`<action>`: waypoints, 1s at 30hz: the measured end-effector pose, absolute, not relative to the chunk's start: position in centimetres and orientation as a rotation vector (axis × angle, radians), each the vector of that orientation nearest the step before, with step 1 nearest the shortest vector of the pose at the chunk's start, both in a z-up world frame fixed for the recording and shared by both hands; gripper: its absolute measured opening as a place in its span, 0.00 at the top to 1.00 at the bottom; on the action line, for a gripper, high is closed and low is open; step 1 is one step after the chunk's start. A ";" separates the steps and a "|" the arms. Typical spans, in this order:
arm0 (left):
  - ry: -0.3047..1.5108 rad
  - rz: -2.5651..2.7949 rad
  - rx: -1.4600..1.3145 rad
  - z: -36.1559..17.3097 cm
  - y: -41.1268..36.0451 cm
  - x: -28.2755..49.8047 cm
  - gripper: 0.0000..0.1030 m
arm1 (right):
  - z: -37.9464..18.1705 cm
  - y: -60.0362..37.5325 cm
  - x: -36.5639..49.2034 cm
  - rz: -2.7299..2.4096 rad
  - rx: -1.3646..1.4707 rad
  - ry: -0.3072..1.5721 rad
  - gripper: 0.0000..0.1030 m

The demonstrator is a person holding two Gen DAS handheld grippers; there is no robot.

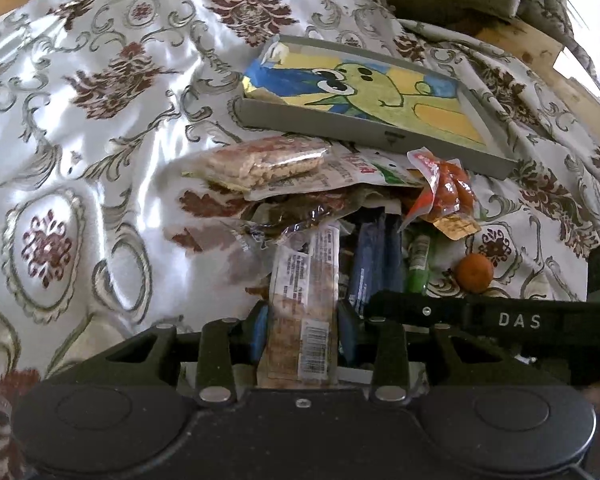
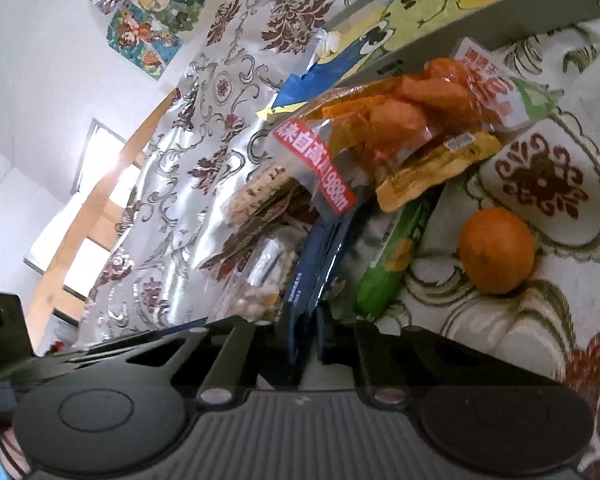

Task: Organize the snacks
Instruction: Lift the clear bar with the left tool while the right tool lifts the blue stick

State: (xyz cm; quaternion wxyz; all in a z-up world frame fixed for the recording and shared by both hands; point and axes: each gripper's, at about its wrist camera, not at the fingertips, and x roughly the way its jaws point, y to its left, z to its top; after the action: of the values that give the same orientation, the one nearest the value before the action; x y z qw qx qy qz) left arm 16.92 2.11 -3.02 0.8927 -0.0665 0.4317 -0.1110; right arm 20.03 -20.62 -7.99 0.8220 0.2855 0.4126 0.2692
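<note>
A heap of snack packets lies on the patterned tablecloth [image 1: 80,128]. My left gripper [image 1: 302,320] is shut on a clear-wrapped cereal bar [image 1: 304,300] with a barcode, at the near end of the heap. My right gripper [image 2: 304,340] is shut on a dark blue packet [image 2: 312,272], which also shows in the left wrist view [image 1: 370,264]. An orange-red packet [image 2: 380,124] tops the heap. A green stick packet [image 2: 392,256] and an orange fruit [image 2: 496,250] lie to the right. A grey tray [image 1: 312,124] with a cartoon drawing stands just behind the heap.
A rice-cracker packet [image 1: 260,162] rests on the heap's far side. The right gripper's black body [image 1: 480,316] crosses the left wrist view. Wooden boards [image 1: 540,56] lie at the back right. Pictures [image 2: 148,12] hang on the white wall.
</note>
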 end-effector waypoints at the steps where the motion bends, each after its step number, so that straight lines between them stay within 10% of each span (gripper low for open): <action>1: 0.900 -0.225 -0.152 -2.9 2.2 16.5 0.63 | -7.8 -20.7 19.8 0.577 0.611 0.883 0.91; 30: 0.912 -0.199 -0.475 2.5 2.2 12.1 0.64 | -0.1 -23.2 13.3 0.577 0.541 0.670 0.96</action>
State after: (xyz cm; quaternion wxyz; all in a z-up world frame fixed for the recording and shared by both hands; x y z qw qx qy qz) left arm 12.10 2.20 2.48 0.8660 -0.2266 0.4355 -0.0950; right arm 13.25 -23.19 -0.13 0.8686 0.2583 0.3204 0.2759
